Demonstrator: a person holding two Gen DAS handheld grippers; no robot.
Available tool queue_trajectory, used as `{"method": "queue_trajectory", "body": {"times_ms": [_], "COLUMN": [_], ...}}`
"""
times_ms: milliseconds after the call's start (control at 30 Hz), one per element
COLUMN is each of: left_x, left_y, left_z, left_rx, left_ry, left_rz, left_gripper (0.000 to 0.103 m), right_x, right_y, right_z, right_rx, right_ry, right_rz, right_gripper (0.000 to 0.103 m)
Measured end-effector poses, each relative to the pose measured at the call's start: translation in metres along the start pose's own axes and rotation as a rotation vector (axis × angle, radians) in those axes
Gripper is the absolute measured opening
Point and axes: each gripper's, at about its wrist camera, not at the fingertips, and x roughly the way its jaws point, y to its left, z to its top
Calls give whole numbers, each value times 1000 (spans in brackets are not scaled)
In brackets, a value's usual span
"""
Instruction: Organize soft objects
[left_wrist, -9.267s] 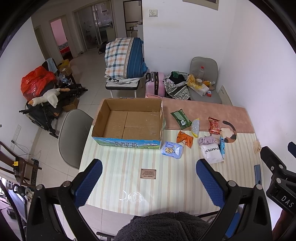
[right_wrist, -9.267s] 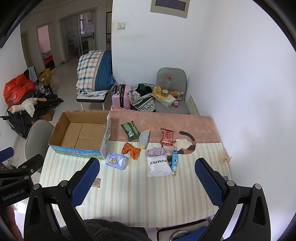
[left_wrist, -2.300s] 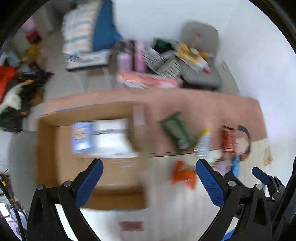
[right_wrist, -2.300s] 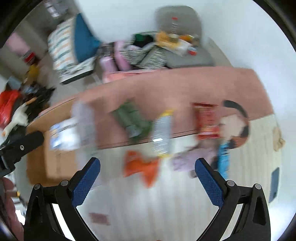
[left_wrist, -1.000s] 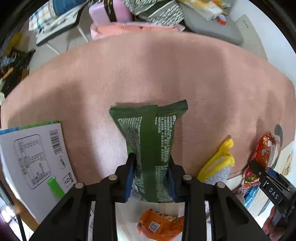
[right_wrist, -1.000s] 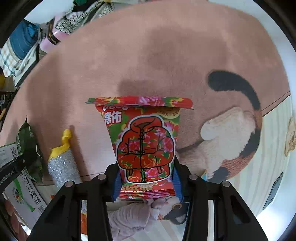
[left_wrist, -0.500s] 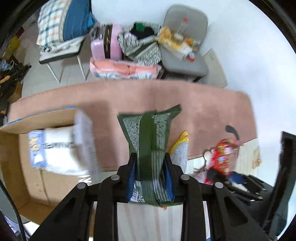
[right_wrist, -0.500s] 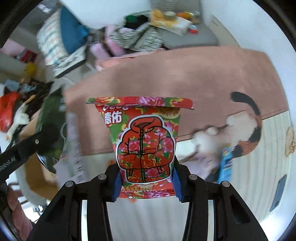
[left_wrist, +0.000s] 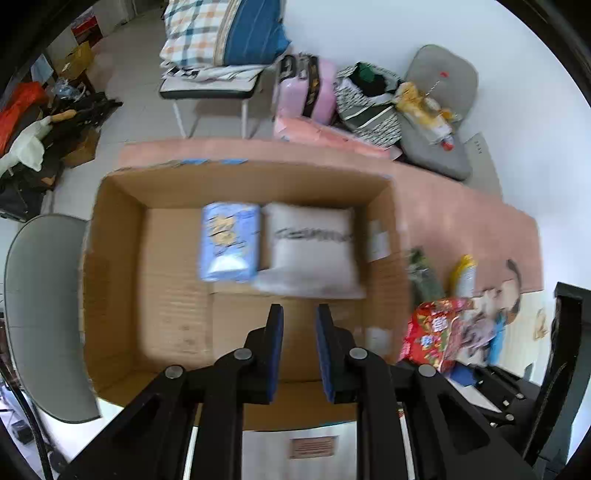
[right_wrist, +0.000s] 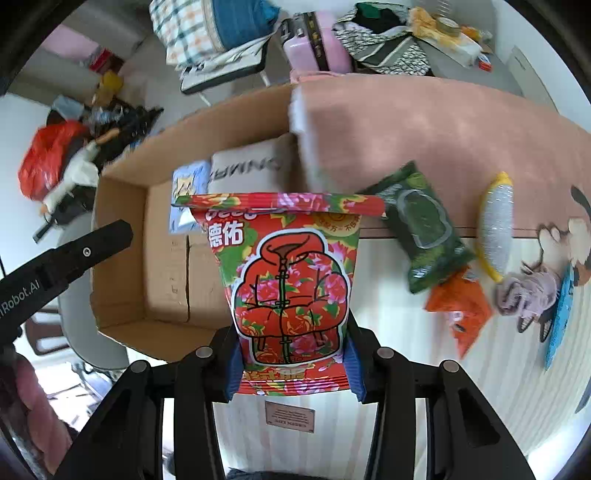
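My left gripper (left_wrist: 298, 349) hovers over the open cardboard box (left_wrist: 110, 266), fingers close together with nothing between them. The box holds a blue pack (left_wrist: 228, 242) and a white pack (left_wrist: 309, 251). The green packet (right_wrist: 421, 230) lies on the table just right of the box. My right gripper (right_wrist: 293, 373) is shut on the red floral packet (right_wrist: 286, 284), held upright above the table at the box's right front corner. In the left wrist view the red packet (left_wrist: 430, 332) shows right of the box.
A silver-and-yellow pack (right_wrist: 495, 225), an orange packet (right_wrist: 461, 306), a mauve cloth (right_wrist: 528, 291) and a blue item (right_wrist: 561, 317) lie on the table to the right. A grey chair (left_wrist: 40, 314) stands left of the box. A small label (right_wrist: 290, 415) lies on the table front.
The left gripper has lost the green packet, which now lies beside the box, and has moved over the box. The right gripper has carried the red packet leftward toward the box.
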Motion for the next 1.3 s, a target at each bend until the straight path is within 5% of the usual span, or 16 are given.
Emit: {"method": "queue_trajectory", "body": {"times_ms": [200, 433, 533, 600, 667, 700, 767, 1067, 1300], "left_x": [27, 61, 74, 73, 69, 65, 56, -1, -50], "left_y": [52, 88, 99, 104, 106, 107, 106, 73, -26], "left_z": [7, 19, 24, 26, 25, 24, 21, 15, 19], "left_rx": [-15, -47, -78, -88, -98, -105, -112, -64, 94], "left_ry": [57, 113, 147, 135, 122, 114, 97, -46, -136], "left_rz": [70, 118, 125, 111, 113, 108, 108, 154, 106], "left_gripper": [15, 16, 30, 42, 63, 80, 89, 96, 97], "right_x": [42, 96, 108, 108, 103, 98, 89, 24, -67], "right_y": [48, 55, 61, 68, 72, 75, 78, 61, -20], "right_z": [3, 13, 16, 19, 21, 21, 22, 23, 16], "right_rx": [-54, -77, -80, -86, -91, -98, -104, -86, 27], "right_ry": [46, 127, 146, 148, 132, 115, 95, -28, -162], "right_rz": [-70, -159, -190, -169, -152, -144, -137, -58, -28], "right_gripper": [47, 47, 49, 71, 97, 99, 100, 103, 103]}}
